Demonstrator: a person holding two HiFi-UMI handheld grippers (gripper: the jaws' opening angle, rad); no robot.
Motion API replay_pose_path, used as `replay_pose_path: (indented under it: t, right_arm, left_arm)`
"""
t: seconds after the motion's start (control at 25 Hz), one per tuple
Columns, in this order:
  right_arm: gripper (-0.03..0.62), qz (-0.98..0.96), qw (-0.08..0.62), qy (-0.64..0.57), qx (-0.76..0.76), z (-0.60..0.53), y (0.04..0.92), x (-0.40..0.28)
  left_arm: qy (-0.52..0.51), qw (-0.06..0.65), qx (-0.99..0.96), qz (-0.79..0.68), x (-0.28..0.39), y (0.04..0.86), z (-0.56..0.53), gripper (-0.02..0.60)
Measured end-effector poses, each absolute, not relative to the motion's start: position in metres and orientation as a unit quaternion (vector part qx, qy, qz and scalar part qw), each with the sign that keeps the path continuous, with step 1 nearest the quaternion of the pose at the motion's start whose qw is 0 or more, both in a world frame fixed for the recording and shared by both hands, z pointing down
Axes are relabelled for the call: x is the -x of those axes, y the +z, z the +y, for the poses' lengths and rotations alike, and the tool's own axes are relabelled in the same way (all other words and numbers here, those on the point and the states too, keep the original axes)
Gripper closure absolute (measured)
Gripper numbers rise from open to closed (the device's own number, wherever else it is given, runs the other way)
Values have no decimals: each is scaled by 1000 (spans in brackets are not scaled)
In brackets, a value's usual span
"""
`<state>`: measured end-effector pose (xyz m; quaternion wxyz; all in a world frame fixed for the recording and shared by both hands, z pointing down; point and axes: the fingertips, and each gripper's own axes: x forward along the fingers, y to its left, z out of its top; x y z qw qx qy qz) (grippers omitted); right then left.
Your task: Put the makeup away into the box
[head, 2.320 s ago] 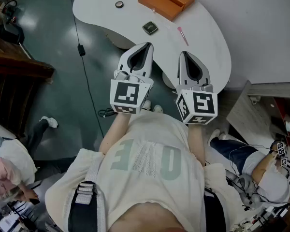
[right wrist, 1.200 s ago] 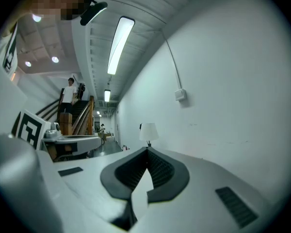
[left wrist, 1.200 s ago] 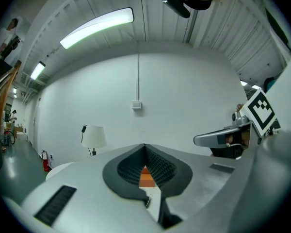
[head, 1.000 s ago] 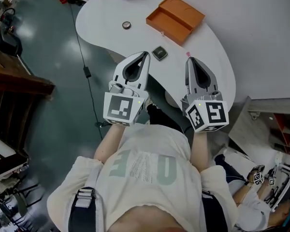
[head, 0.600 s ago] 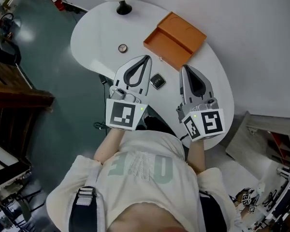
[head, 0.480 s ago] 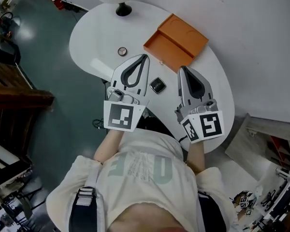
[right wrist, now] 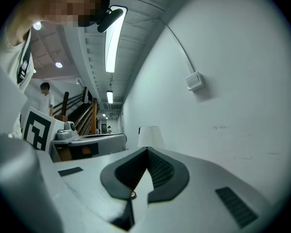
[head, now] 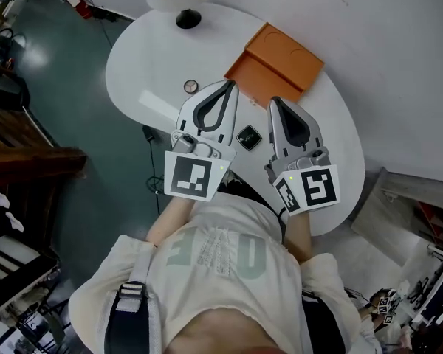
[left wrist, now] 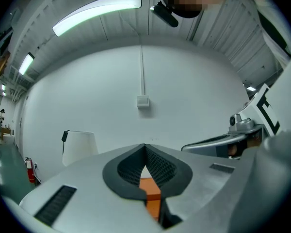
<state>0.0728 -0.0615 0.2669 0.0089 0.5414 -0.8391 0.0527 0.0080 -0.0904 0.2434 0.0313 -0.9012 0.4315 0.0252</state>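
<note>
An open orange box (head: 277, 61) lies on the white table (head: 140, 65), and a slice of the box (left wrist: 153, 191) shows through the left jaws' gap. A dark square compact (head: 248, 137) lies between my two grippers. A small round case (head: 190, 86) sits left of the left gripper and shows through the right jaws as the round case (right wrist: 132, 194). My left gripper (head: 232, 84) is shut and empty, its tip close to the box's near-left corner. My right gripper (head: 273, 101) is shut and empty just short of the box's near edge. Both point level.
A lamp with a black base (head: 188, 18) and a white shade (left wrist: 80, 147) stands at the table's far end. A white wall (left wrist: 145, 72) rises behind the table. Dark green floor (head: 52, 87) and wooden stairs (head: 22, 161) lie to the left.
Both grippers have moved forward over the table toward the orange box. The square compact, earlier ahead of them, now lies between them. Both stay shut.
</note>
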Motion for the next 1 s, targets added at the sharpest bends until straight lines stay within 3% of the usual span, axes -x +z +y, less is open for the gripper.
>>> replay_pose_path:
  t: [0.32, 0.36, 0.4, 0.6, 1.0]
  right_arm:
    - [589, -831, 28, 55, -553, -68, 271, -68]
    - [543, -834, 33, 61, -547, -70, 274, -66]
    - [443, -836, 40, 69, -542, -72, 278, -65]
    - [341, -815, 75, 111, -563, -70, 304, -87]
    - [341, -751, 240, 190, -585, -40, 425, -172]
  left_arm:
    - [17, 26, 919, 392, -13, 248, -101, 575]
    - [16, 26, 923, 383, -18, 250, -101, 575]
    - [16, 27, 927, 373, -23, 251, -100, 575]
    - [8, 37, 948, 315, -59, 264, -90, 575]
    - [-35, 51, 966, 250, -111, 301, -76, 575]
